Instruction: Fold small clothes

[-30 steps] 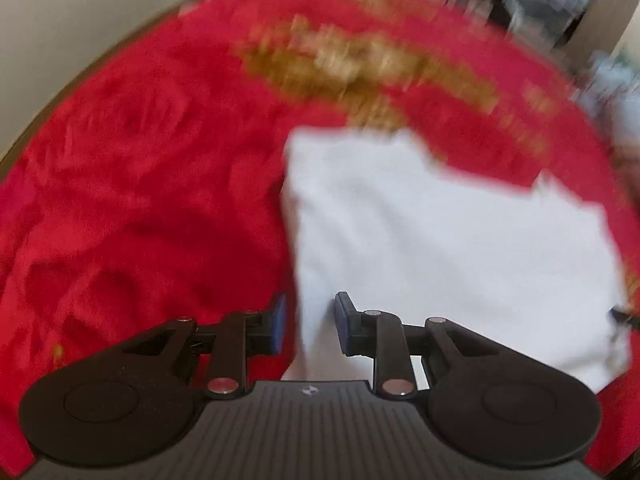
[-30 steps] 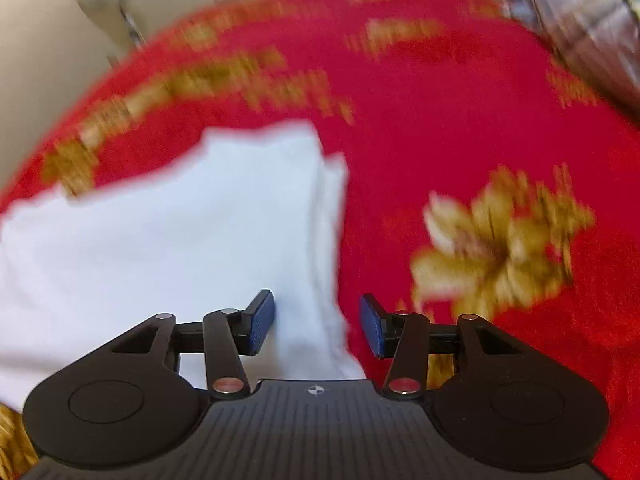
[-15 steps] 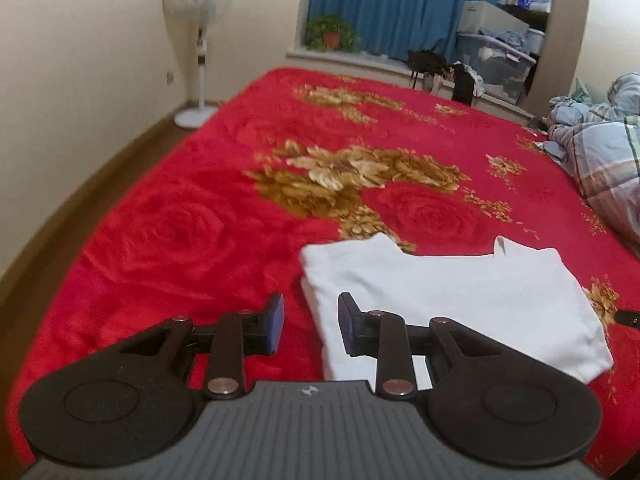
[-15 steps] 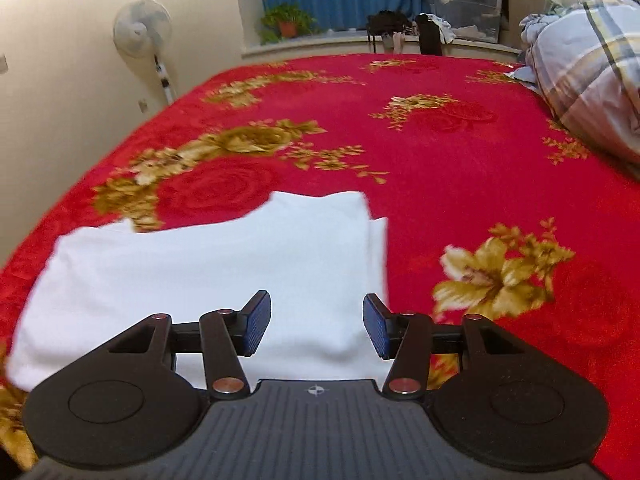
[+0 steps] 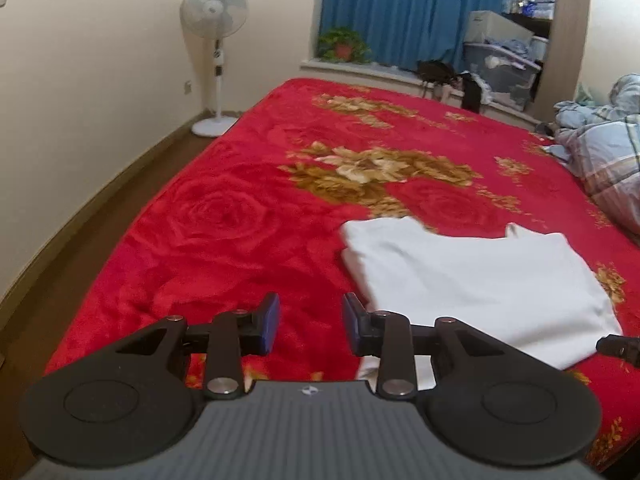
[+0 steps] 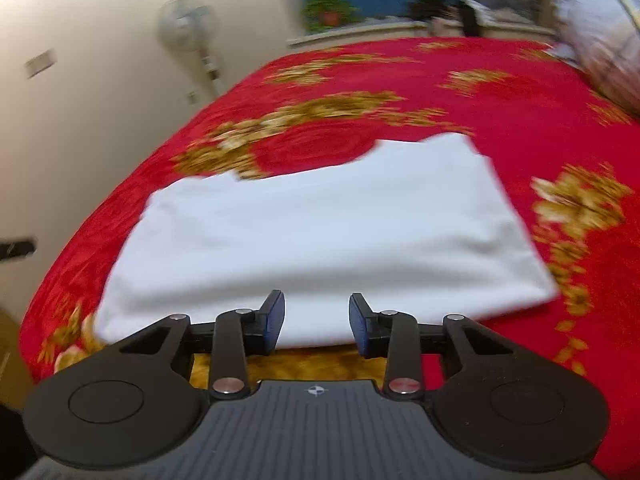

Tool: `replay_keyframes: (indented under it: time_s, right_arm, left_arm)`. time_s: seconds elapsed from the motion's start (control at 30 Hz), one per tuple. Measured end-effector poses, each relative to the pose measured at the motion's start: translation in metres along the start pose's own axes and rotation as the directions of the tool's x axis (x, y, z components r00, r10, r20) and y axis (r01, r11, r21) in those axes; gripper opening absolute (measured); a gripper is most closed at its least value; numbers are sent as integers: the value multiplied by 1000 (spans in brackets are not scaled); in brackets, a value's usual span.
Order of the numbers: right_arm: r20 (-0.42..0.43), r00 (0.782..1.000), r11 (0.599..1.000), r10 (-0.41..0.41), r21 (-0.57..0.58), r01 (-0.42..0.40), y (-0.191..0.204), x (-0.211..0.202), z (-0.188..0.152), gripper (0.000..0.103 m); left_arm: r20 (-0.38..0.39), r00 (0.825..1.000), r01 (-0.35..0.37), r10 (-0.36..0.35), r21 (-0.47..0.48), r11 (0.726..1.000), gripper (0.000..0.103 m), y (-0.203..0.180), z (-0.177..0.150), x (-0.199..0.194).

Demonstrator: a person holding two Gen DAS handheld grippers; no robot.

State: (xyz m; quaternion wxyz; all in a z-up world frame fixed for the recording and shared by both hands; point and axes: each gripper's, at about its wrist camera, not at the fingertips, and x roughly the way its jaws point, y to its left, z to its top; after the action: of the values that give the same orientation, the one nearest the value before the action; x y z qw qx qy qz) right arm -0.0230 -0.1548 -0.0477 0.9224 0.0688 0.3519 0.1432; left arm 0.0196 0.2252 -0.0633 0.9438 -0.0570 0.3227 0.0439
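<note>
Left gripper (image 5: 310,326), jaws parted and empty, hovers above the red floral plush blanket (image 5: 224,240); the folded white cotton garment (image 5: 472,280) lies ahead and to its right, one edge passing under the right finger. Right gripper (image 6: 317,324), likewise parted and empty, faces the same garment (image 6: 320,236) directly ahead, near edge just beyond its fingertips.

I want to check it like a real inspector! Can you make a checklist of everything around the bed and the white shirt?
Surface: red flowered blanket, covering the bed.
Job's things: white garment, folded, lying flat.
Clutter: plaid bedding heaped at the far right.
Grippers: left gripper open, empty; right gripper open, empty, at the garment's near edge.
Cables: nothing seen.
Surroundings: standing fan, blue curtain, potted plant, storage boxes.
</note>
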Motion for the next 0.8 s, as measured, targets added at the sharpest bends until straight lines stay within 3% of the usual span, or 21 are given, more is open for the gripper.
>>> replay_keyframes:
  time_s: [0.27,0.47,0.63,0.8]
  right_arm:
    - [-30,987,965,158,-206,-161,93,24,-11,37]
    - [-79,973,922,219,-311,-232,163,58,-19,40]
    - [-130,971,886,201,-398,-237,203,91,-33,55]
    - [-164,979,832,117,-522,-187,225,114,-50,56]
  left_arm:
    - [-41,999,24,-29,-125,992,38,35,0,7]
    - [-54,998,12,-20,-145,989,38,46,-3,9]
    - [-61,998,10,-21,-174,985,38,53,-5,12]
    - [-54,998,17,-28,-189,982,38,55,-4,10]
